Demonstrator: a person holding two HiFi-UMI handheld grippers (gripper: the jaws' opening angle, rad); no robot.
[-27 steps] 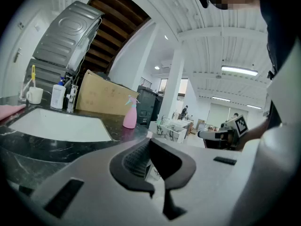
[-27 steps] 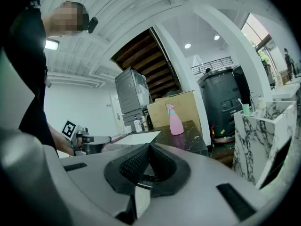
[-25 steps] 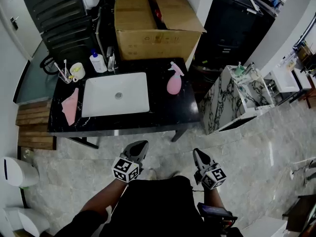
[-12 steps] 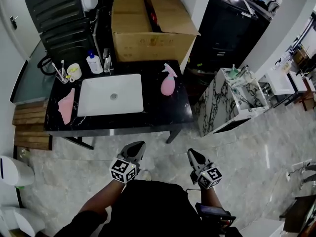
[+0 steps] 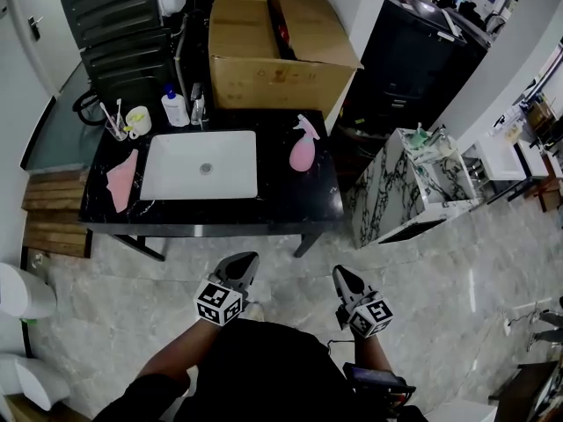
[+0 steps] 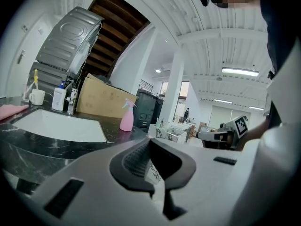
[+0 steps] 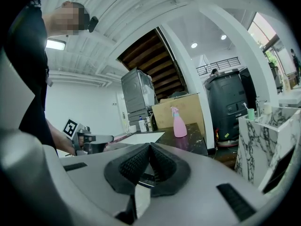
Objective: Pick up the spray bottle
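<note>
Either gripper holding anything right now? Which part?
Nothing is held. The left gripper and right gripper are both shut on nothing. The pink spray bottle stands untouched on the black counter.

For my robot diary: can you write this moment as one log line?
left gripper: shut, empty | right gripper: shut, empty | pink spray bottle: upright on black counter, right of sink, untouched

Marble floor [image 5: 440, 280], black counter [image 5: 290, 196] (white sink [image 5: 167, 167] inset).
</note>
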